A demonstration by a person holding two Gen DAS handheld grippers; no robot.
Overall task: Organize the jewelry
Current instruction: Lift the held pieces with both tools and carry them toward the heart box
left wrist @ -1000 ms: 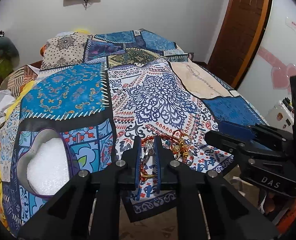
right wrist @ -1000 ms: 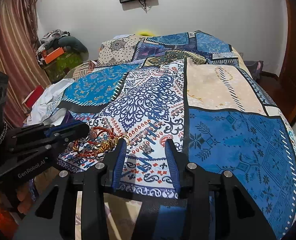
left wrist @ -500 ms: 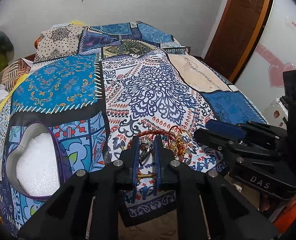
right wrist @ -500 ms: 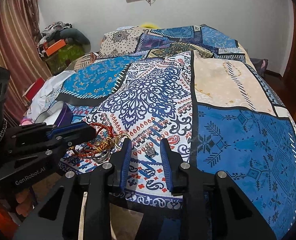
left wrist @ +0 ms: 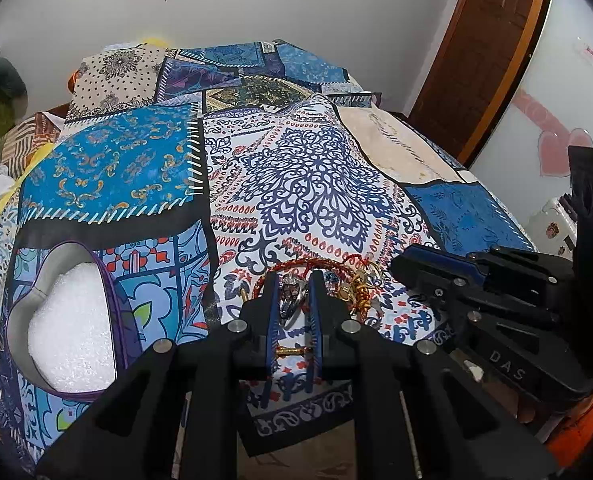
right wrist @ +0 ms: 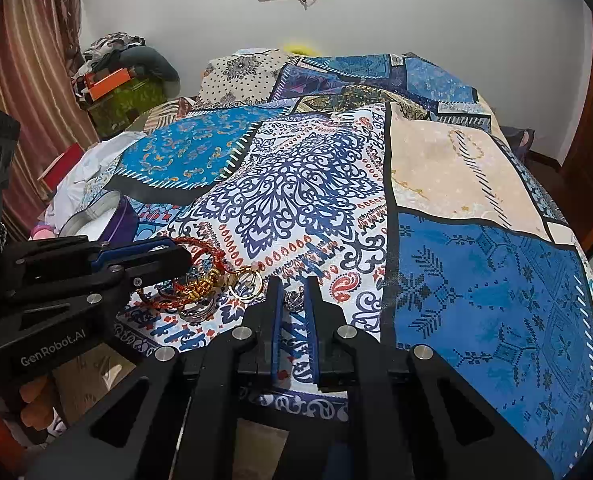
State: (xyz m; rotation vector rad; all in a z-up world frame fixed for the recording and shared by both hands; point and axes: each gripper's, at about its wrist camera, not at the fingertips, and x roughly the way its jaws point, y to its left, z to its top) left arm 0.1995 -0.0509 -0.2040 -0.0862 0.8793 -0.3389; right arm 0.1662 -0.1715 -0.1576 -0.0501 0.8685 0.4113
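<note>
A tangle of jewelry lies on the patterned bedspread near the bed's front edge: a red braided bracelet, gold hoops and silver rings. My left gripper reaches into this pile, shut on a silver ring. Just right of the pile, my right gripper is shut on a small ornate silver ring on the cloth. Each gripper shows in the other's view: the left gripper, the right gripper. A heart-shaped box with white foam and a purple rim sits to the left.
Pillows lie at the head of the bed. Clothes and boxes are stacked by the striped curtain on the left. A wooden door and a white case stand to the right. A hand holds the left gripper.
The right gripper's fingers have come together around the small silver ring on the cloth. The left gripper has stayed in the pile, still shut on its ring.
</note>
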